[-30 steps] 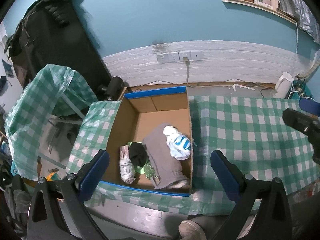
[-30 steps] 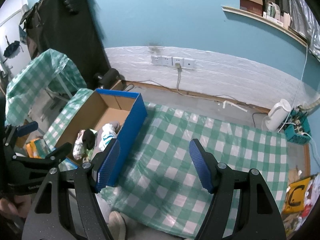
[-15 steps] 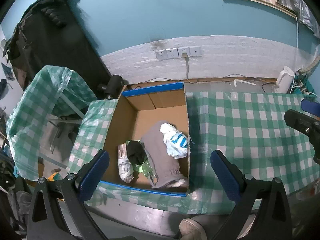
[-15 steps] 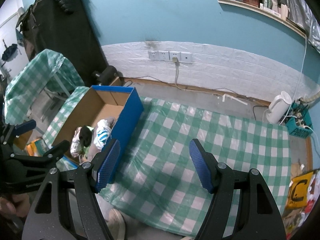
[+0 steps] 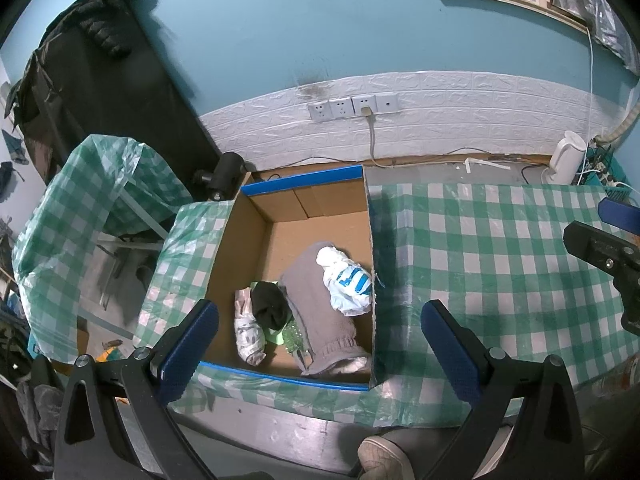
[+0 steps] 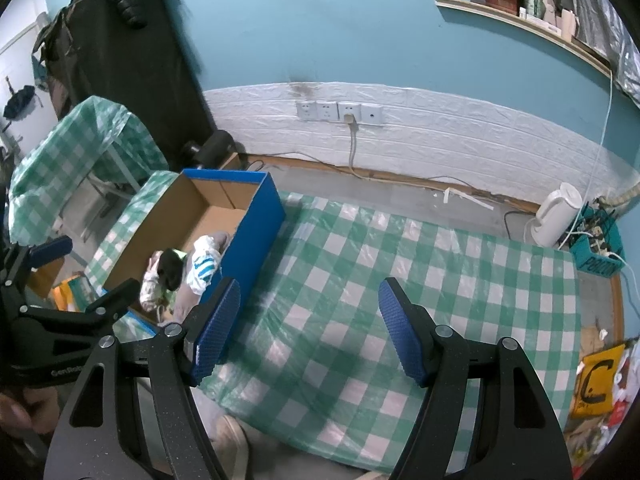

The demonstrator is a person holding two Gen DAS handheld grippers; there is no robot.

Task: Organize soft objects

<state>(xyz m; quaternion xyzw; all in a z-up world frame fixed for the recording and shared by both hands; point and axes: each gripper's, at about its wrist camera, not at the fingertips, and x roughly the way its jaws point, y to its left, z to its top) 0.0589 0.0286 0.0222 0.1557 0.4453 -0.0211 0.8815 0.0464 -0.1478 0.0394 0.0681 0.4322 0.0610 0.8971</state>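
Both the left gripper (image 5: pixel 320 344) and the right gripper (image 6: pixel 310 326) hang with fingers spread and nothing between them above a green-checked table (image 6: pixel 400 280), while the soft objects (image 5: pixel 316 300), a grey cloth and 4 small bundles, lie inside the open cardboard box (image 5: pixel 248 236) at the table's left end.

Big black "C" on yellow bag (image 6: pixel 597 380) at floor, lower right; left gripper (image 6: pixel 60 276) lettering too blurred to read.
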